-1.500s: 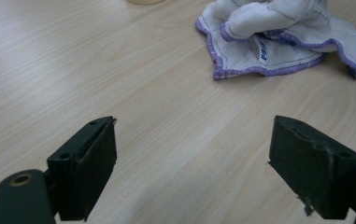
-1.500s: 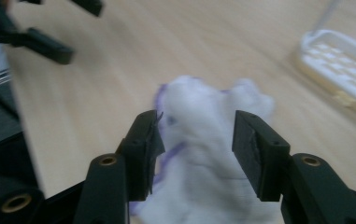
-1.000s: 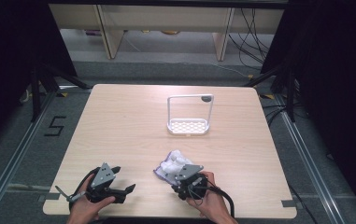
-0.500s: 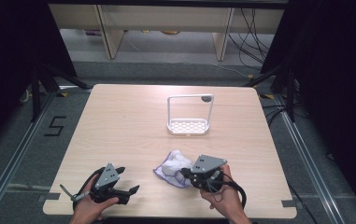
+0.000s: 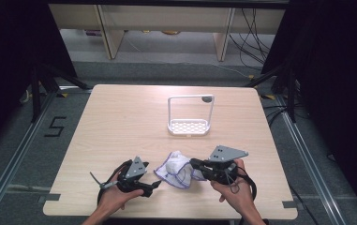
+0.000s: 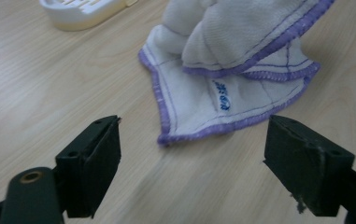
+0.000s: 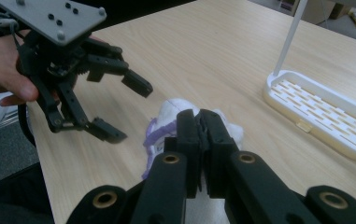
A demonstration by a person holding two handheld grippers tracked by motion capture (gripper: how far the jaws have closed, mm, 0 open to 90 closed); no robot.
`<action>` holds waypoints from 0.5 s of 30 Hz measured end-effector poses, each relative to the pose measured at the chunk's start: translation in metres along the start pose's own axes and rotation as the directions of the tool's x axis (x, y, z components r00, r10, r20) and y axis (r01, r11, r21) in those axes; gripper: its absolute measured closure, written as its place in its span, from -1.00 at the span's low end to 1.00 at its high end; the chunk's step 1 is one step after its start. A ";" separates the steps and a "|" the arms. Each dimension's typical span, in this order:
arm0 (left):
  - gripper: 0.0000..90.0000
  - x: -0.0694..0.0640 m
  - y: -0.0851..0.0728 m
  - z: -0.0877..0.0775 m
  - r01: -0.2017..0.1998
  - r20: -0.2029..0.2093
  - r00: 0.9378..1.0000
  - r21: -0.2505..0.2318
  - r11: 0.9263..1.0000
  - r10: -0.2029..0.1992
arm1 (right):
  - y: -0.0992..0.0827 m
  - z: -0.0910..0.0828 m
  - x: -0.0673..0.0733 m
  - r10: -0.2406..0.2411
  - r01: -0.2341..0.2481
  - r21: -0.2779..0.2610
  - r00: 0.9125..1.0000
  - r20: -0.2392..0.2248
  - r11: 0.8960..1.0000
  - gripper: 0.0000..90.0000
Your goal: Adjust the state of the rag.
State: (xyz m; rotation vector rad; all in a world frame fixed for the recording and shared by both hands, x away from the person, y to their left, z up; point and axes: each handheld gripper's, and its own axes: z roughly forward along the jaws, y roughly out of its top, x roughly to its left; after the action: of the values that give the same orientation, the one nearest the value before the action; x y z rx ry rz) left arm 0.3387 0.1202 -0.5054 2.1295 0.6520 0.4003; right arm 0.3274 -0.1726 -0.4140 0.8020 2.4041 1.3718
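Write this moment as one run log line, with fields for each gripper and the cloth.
right gripper: shut on cloth, lifting one part | left gripper: open, jaws just closing slightly, nothing between them, facing cloth corner | cloth: bunched on table

1. The cloth point(image 5: 176, 168) is white with purple stitched edging, crumpled into a loose heap near the front edge of the table.
2. Its top is bunched up into a soft white mound, folds lying over one another.
3. In the left gripper view, one flat corner of the cloth point(image 6: 213, 100) spreads out on the wood, showing a small blue printed mark and thin purple grid lines.
4. In the right gripper view, the cloth point(image 7: 171, 114) is pinched at its near side and partly hidden.
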 end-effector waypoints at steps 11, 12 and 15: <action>-0.05 -0.005 0.011 0.025 -0.067 0.038 0.997 0.060 0.996 0.064 | 0.002 -0.006 -0.009 0.018 -0.017 -0.033 1.000 0.021 0.999 0.95; 0.03 -0.004 0.011 0.026 -0.088 0.038 0.996 0.069 0.994 0.085 | 0.002 -0.008 -0.010 0.016 -0.015 -0.033 1.000 0.025 0.999 0.95; 0.40 -0.003 0.010 0.029 -0.131 0.034 0.991 0.086 0.988 0.128 | 0.002 -0.012 -0.015 0.030 -0.029 -0.040 0.999 0.029 0.999 0.95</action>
State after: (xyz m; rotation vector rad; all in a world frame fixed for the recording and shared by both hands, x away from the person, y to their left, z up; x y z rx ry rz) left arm 0.3535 0.0949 -0.5147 2.2652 0.5252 0.4180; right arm 0.3345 -0.1886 -0.4065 0.8451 2.3446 1.4038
